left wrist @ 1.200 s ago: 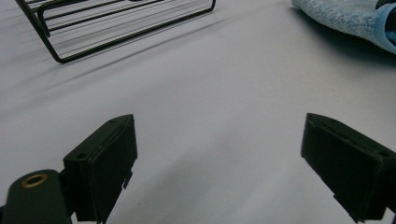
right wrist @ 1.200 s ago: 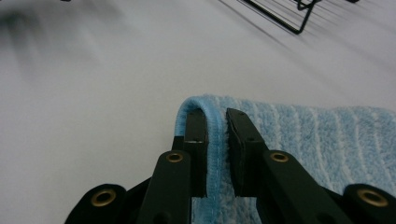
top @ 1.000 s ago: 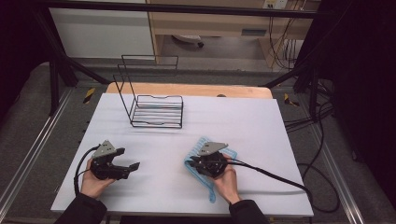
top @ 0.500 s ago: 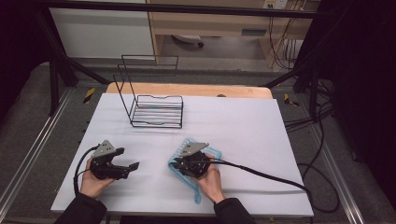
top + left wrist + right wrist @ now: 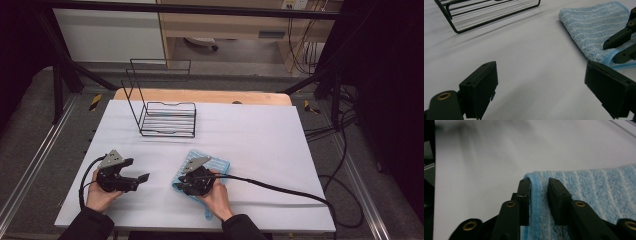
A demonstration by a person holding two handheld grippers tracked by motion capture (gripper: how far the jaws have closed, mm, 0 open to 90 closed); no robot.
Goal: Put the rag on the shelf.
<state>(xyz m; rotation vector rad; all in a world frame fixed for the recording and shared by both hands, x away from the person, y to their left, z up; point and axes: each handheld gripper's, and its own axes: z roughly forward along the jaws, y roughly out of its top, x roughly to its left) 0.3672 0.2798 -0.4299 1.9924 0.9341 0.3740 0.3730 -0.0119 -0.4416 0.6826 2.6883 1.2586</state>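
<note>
A light blue striped cloth [image 5: 217, 165] lies on the white table near the front, under my right gripper [image 5: 179, 187]. In the right gripper view the cloth's hemmed left edge [image 5: 535, 195] stands between the jaws of the right gripper [image 5: 539, 195]. The jaws have just been opening, and a gap shows beside the hem. My left gripper [image 5: 140, 169] rests to the left of the cloth, held by a hand. Its jaws are wide open over bare table [image 5: 541, 92], and the cloth [image 5: 594, 30] and the other gripper's fingers [image 5: 621, 37] lie ahead to its right.
A black wire rack [image 5: 167, 117] stands on the far left part of the white table [image 5: 260, 135], also seen as the rack [image 5: 486, 15] ahead of the left gripper. The right gripper's black cable [image 5: 280, 187] trails right across the table. Metal rails run along both sides.
My right gripper has slid left across the table, and the blue cloth has come with it. Its jaws stand slightly wider now. The left gripper has stayed put.
</note>
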